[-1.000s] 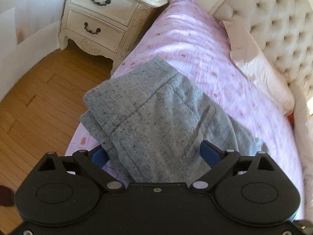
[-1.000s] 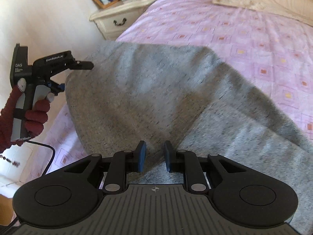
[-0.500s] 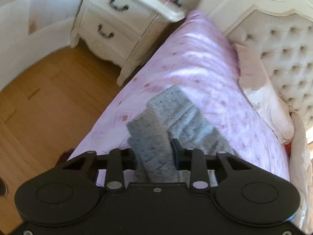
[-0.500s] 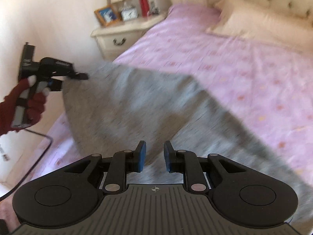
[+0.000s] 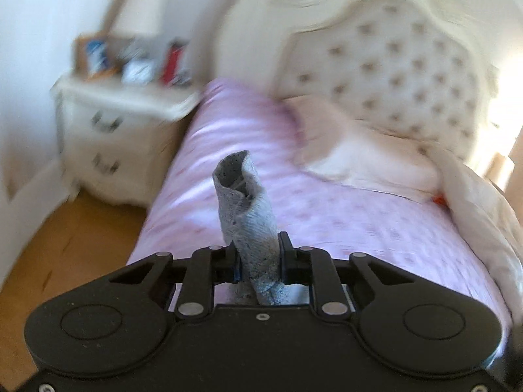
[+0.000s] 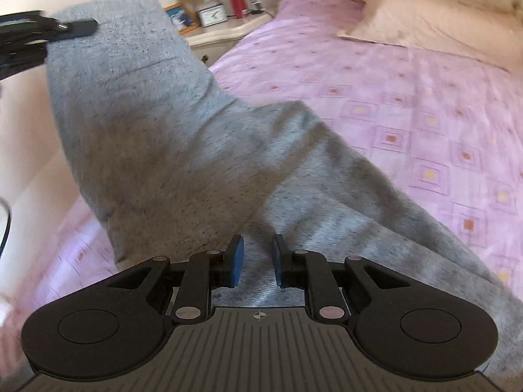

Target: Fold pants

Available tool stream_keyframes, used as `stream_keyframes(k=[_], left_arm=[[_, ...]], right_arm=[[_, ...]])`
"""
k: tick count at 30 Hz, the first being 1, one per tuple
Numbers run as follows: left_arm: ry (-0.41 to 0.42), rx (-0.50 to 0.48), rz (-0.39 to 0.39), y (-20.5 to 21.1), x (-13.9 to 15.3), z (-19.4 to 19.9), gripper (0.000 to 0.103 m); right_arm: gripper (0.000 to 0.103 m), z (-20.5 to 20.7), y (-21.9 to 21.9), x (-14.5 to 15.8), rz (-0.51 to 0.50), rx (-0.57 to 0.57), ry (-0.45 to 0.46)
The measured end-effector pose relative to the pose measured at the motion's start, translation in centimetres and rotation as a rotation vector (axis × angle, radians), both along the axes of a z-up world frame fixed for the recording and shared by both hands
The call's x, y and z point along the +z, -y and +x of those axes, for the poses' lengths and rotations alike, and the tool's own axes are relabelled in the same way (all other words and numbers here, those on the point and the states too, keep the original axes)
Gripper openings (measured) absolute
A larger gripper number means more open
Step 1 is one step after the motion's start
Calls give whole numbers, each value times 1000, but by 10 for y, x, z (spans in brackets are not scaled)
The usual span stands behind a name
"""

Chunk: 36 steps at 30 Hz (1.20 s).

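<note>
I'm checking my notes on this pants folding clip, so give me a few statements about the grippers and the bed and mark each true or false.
1. The left gripper is shut on the grey pants. True.
2. The right gripper clamps the pants too. False: its fingers stand apart over the cloth.
3. The bed sheet is blue. False: pink.
4. A pillow lies at the headboard. True.

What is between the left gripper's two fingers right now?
A bunched fold of the grey pants, pinched by the left gripper; the left wrist view shows it.
</note>
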<state>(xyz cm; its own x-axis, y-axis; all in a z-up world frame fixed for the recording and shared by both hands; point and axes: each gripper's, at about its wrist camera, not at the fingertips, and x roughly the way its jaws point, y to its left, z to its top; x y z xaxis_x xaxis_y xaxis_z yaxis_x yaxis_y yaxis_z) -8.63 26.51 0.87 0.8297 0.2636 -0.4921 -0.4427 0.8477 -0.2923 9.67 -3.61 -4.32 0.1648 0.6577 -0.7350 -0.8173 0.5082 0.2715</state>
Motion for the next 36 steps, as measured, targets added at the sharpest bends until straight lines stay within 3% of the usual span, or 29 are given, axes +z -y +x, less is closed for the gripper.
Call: stream_keyframes(k=[2,5,9,13,15,20,24,26,29,34,36], left_arm=[[27,-79,46,27,14,7,22],[62,-277,73,76,26,27,19],[15,-535,89,132,6,54,20],[-46,-678,77,158,-21,54,23],[-95,-702,59,163,-35,51,23],[-243,-660,-9,156,-67,44,24],[-311,-590,-8,156,-85,35,24],[-334,-572,-37,156,-92,37,33],[-415,-527,-52,155,-107,38,35],[-402,-529,-69,152,-108,20,36],[-402,-535,-53,151,-108,22,37]], right_arm=[[19,6,11,2,2,-38,-17],[19,18,31,-1,3,-115,-75],[19,40,58,-5,54,-225,-228],[20,55,77,-5,145,-311,-323],[22,60,81,-4,191,-334,-337],[46,76,73,-11,252,-351,-412],[48,86,53,-20,245,-346,-459],[48,86,51,-21,251,-350,-487],[49,90,51,-19,237,-369,-515],[49,88,69,-4,232,-424,-452],[58,86,72,3,255,-420,-410]])
